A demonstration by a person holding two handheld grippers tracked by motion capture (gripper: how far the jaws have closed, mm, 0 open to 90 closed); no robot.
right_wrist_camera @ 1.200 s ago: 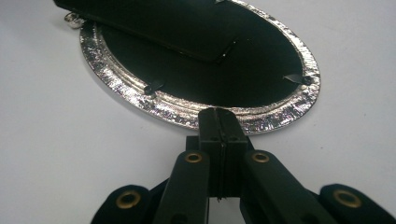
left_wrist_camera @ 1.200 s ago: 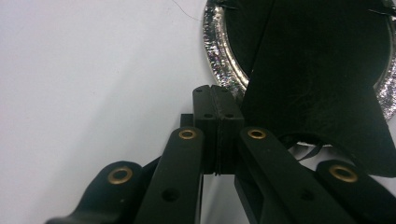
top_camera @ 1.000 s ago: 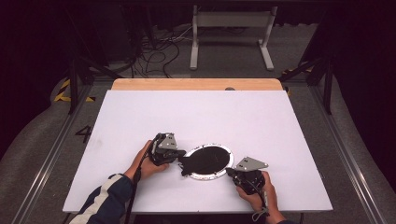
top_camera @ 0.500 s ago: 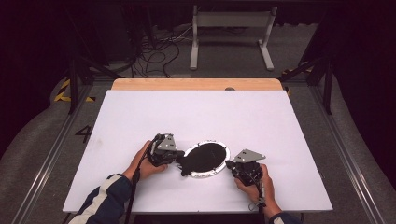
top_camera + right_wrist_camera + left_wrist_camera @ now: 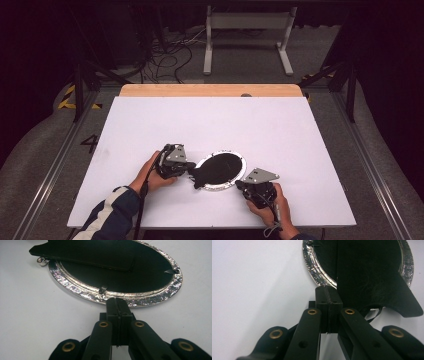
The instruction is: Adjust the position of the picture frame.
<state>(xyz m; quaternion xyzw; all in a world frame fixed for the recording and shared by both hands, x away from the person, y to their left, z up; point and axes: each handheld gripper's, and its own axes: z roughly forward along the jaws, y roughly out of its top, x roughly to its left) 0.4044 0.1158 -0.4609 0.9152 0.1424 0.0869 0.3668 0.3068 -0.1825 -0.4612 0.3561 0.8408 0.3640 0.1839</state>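
With both claws pinched empty, the left claw [image 5: 189,165] and right claw [image 5: 241,185] should part before gripping the foil-rimmed black disc [image 5: 220,170] at lower centre by its rim.

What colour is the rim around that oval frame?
Shiny silver, a bit crinkly like foil, around the oval frame; the right gripper view shows it best.

Counter [image 5: 280,130]: white rectangular top, matte and plain.
Wooden strip [image 5: 210,90]: light board running along the far edge of the counter, touching it.
Metal stand [image 5: 248,35]: pale frame on the floor beyond the counter, two feet pointing toward it.
Cables [image 5: 172,52]: dark loose bundle on the floor, left of the stand.
Floor [image 5: 320,55]: grey, dim.
Hazard tape [image 5: 70,100]: yellow-black marking on the floor, left of the counter.
Side rails [image 5: 385,185]: metal profiles running along both long sides of the counter.
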